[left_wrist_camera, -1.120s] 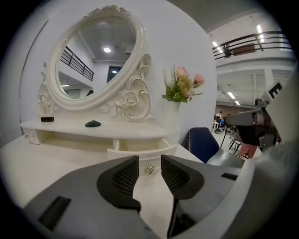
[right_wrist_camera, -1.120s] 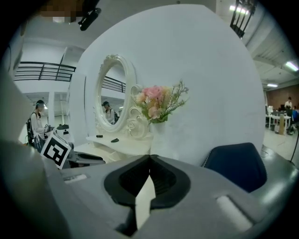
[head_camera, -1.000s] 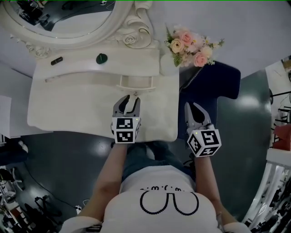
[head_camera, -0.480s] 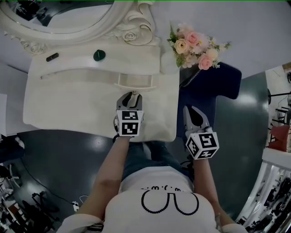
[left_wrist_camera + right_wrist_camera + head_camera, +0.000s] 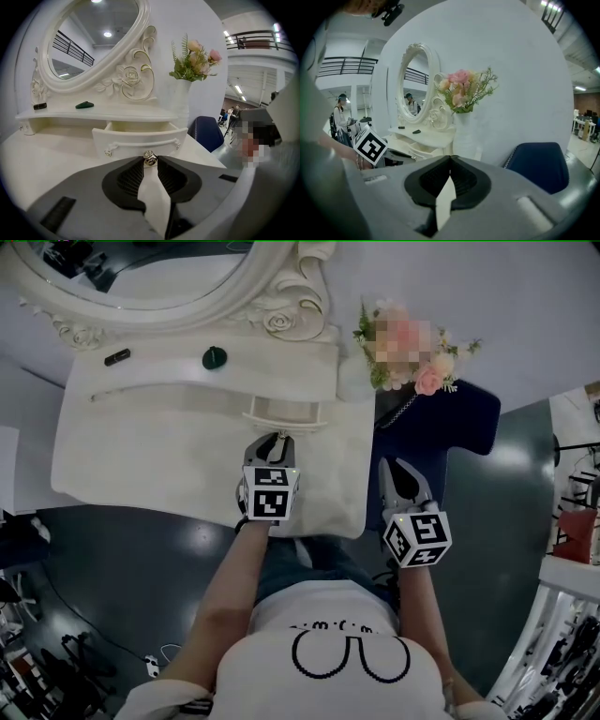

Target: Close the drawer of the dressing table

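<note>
The white dressing table (image 5: 141, 456) has its small centre drawer (image 5: 281, 412) pulled out; in the left gripper view the drawer front (image 5: 140, 138) faces me. My left gripper (image 5: 273, 439) is at that front, and its jaws have just been closing. The metal drawer knob (image 5: 150, 159) sits pinched between the tips of the left gripper (image 5: 150, 162). My right gripper (image 5: 396, 463) hangs off the table's right edge, shut with nothing in it, its tips meeting (image 5: 450, 158).
An oval mirror (image 5: 141, 296) in a carved frame stands at the back. A green object (image 5: 214, 358) and a small black one (image 5: 117, 357) lie on the shelf. A white vase (image 5: 352, 381) of flowers and a blue chair (image 5: 450, 418) stand at the right.
My left gripper has moved forward to the drawer front and its jaws have narrowed onto the knob. The right gripper has stayed in place.
</note>
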A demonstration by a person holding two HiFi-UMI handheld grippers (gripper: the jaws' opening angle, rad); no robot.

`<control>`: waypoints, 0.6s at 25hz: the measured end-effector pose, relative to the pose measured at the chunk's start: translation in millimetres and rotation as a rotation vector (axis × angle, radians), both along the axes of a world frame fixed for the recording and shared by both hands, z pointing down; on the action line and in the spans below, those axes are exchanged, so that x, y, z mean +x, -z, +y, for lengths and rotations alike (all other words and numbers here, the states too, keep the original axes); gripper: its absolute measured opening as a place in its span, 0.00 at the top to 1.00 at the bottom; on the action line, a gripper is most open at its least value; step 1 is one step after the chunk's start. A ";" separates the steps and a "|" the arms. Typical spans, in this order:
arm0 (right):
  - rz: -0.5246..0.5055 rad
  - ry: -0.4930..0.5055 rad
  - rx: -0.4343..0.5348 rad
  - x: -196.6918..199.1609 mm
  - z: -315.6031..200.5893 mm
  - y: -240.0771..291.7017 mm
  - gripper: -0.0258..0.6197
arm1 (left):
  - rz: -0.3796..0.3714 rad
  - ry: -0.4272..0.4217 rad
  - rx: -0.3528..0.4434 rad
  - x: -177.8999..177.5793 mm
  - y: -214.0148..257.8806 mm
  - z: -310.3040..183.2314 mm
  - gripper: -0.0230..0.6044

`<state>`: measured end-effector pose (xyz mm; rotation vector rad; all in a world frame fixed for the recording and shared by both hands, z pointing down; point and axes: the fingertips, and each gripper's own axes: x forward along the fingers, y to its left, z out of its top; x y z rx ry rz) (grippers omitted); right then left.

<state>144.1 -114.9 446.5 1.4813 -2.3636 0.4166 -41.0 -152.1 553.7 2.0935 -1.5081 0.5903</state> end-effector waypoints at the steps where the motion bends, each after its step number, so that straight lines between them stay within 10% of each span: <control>1: 0.000 0.001 0.002 -0.4 -0.7 1.2 0.96 | 0.000 -0.002 -0.001 0.1 0.2 -0.7 0.82; 15: 0.013 0.001 -0.006 4.9 -9.7 0.8 0.96 | 0.005 0.005 -0.037 3.9 -7.3 -20.8 0.82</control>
